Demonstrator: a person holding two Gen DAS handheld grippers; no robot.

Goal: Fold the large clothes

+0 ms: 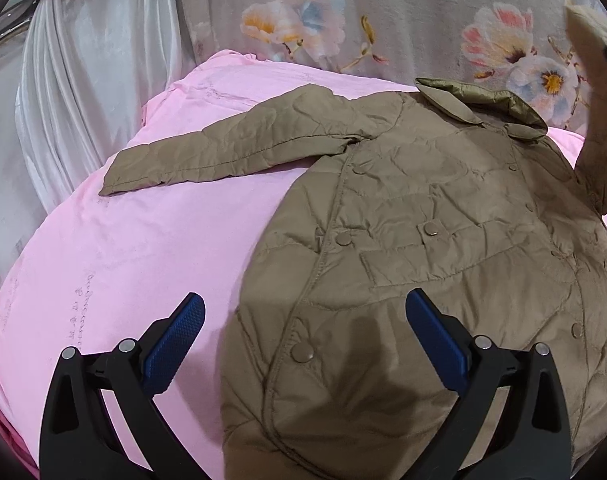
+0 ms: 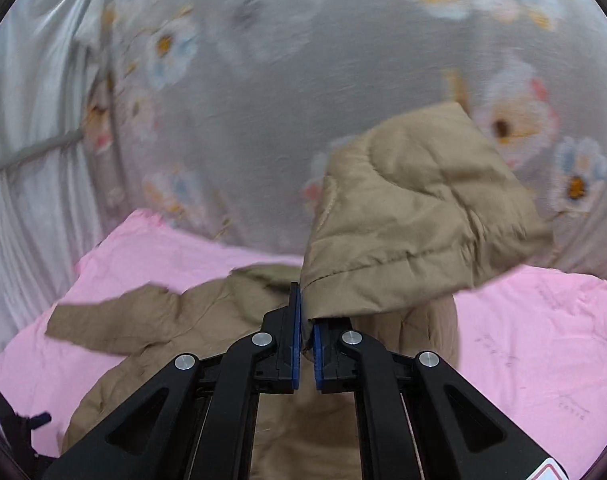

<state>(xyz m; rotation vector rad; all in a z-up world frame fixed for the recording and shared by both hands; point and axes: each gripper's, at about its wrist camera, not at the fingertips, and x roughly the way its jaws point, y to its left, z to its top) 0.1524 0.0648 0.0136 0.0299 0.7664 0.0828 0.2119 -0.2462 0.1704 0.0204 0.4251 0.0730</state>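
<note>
1. Jacket (image 1: 423, 248): tan, quilted, laid front up on the pink quilt (image 1: 151, 240); collar (image 1: 483, 108) at the far end, hem nearest the left camera; placed flat so that the sleeves can be folded in over the body.
2. Left sleeve (image 1: 231, 148): lies stretched out to the left across the quilt, flat and untouched; judged not yet folded.
3. Right gripper (image 2: 307, 332): tongs pressed together, pinching the cuff (image 2: 403, 220) of the right sleeve at its hemmed edge; the cuff is raised clear of the quilt, the sleeve hanging back toward the body; the grip at the very edge is judged to let the sleeve be carried across the front in one pass; the view is blurred.
4. Left gripper (image 1: 305, 312): tongs spread wide, holding nothing; it hovers over the near hem, one finger above the quilt, the other above the jacket; judged to be standing ready to steady the body or take the hem.
5. Floral curtain (image 1: 383, 20): hangs beyond the far edge; no part in the work.
6. Risk: the thin pinch may slip on the slick fabric.
</note>
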